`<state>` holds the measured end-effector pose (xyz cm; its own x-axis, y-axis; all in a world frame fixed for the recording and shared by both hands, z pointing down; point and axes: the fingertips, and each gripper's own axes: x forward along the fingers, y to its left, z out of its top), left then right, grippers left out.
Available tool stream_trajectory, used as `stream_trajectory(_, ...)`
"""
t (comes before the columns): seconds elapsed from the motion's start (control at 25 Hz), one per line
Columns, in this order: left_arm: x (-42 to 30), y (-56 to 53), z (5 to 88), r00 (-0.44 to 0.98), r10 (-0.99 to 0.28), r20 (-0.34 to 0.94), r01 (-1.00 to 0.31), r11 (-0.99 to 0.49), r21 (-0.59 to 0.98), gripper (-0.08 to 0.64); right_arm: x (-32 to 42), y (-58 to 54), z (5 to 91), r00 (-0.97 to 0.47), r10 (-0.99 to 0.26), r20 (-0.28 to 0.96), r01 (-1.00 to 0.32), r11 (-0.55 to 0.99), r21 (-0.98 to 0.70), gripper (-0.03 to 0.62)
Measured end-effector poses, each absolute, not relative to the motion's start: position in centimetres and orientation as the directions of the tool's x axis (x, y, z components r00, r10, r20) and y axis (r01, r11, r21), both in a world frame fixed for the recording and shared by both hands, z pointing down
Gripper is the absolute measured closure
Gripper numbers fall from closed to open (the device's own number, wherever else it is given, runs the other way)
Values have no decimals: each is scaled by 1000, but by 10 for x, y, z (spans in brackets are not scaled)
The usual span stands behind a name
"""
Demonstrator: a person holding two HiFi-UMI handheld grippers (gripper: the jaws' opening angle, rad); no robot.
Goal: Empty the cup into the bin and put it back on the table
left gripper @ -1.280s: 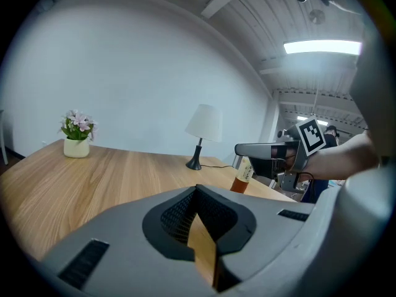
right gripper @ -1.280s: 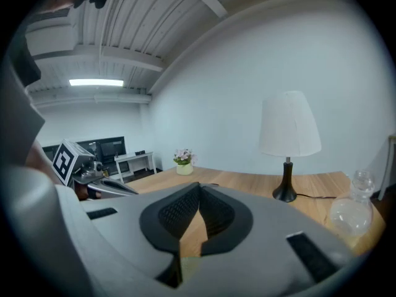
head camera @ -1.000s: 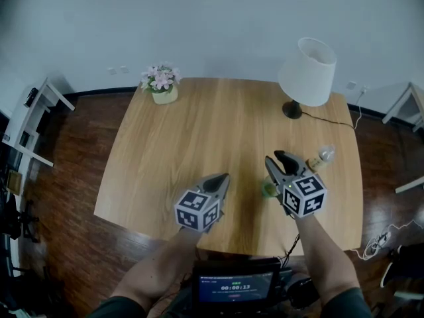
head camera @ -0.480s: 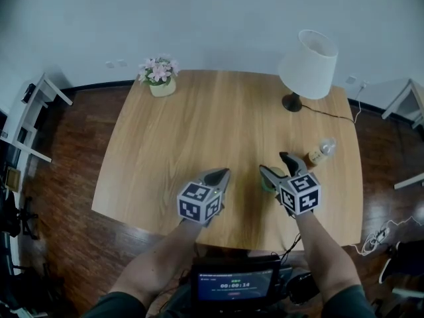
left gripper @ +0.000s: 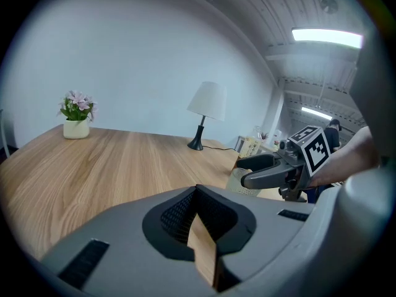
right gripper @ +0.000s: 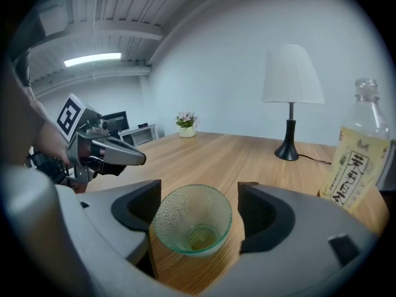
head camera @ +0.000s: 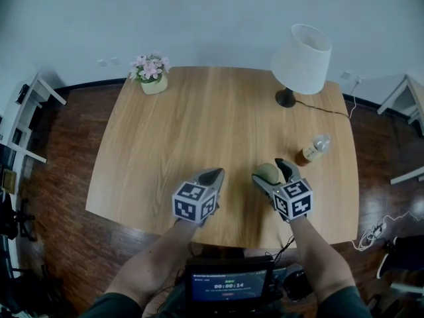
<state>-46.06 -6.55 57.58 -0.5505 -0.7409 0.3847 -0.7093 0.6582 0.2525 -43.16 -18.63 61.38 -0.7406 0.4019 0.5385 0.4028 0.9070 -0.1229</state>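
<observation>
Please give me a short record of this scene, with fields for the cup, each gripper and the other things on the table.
cup: green glass cup, upright on the wooden table, looks empty
right gripper: right gripper jaws have just been opening; they stand apart on either side of the cup, not pressing it
left gripper: left gripper jaws together, holds nothing
other things: bottle, lamp, flower pot
bin: not in view

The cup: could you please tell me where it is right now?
In the right gripper view, the cup stands upright on the table between the fingers of the right gripper, which have just been opening, with the bottle at its right.
</observation>
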Motion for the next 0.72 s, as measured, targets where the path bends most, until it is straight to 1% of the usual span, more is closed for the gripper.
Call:
stream_trajectory(0.2,-457,-70,583,-539,-745,393,-709,653,266,568,-424,-183,621,-723,419,549,420,898,-131,193)
stream_trajectory(0.24,-456,-70,583,-538,-745,395,-708,653,268,568,-423,-181,624,-716,422,556,424,896,-134,174)
stream_trajectory(0.28,-455,-71,584,-537,-745,396,-708,653,268,568,-423,-179,627,-710,425,562,427,894,-136,126)
stream_trajectory(0.72,-454,-70,596,-544,-730,414,-689,670,276,568,-423,-179,651,-708,404,580,415,902,-122,126)
